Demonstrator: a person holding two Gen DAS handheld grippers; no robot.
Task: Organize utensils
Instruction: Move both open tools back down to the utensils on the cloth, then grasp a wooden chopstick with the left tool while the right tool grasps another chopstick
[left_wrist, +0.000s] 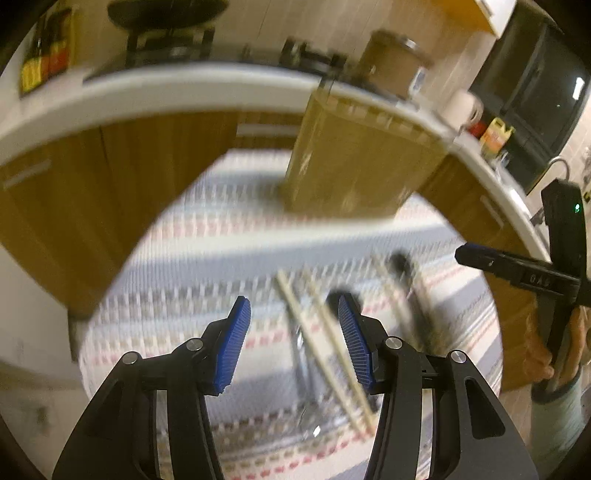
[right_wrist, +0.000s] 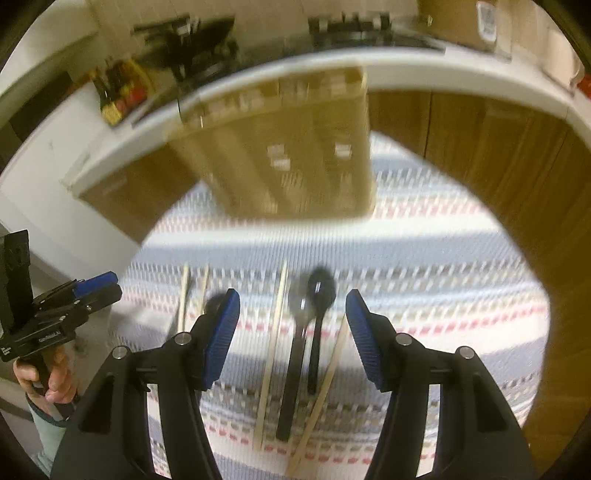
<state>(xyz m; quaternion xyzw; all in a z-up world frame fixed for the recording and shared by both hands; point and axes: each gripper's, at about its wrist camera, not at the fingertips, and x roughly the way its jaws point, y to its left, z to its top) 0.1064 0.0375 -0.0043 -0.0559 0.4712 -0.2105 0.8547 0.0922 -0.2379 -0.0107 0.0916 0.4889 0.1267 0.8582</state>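
1. The room was a kitchen: a white countertop ran above wood-fronted cabinets, with a dark pan on a stove and bottles at the back; both views were blurred
2. The work surface was a woven cloth striped in blue, white and red, spread over a table
3. A light wooden organiser tray with lengthwise compartments lay at the far side of the cloth, apparently empty, though blur left that uncertain; it was probably set there as the destination
4. The utensils lay loose on the cloth near the grippers, well apart from the tray: pale wooden chopsticks, a silver-bowled spoon with a dark handle and an all-black plastic spoon, roughly parallel, likely laid out for easy picking
5. The right gripper hung tilted down over the two spoons, blue pads spread wide, nothing between them
6. The left gripper hung over two chopsticks, likewise parted and empty
7. No sorting seemed to have begun
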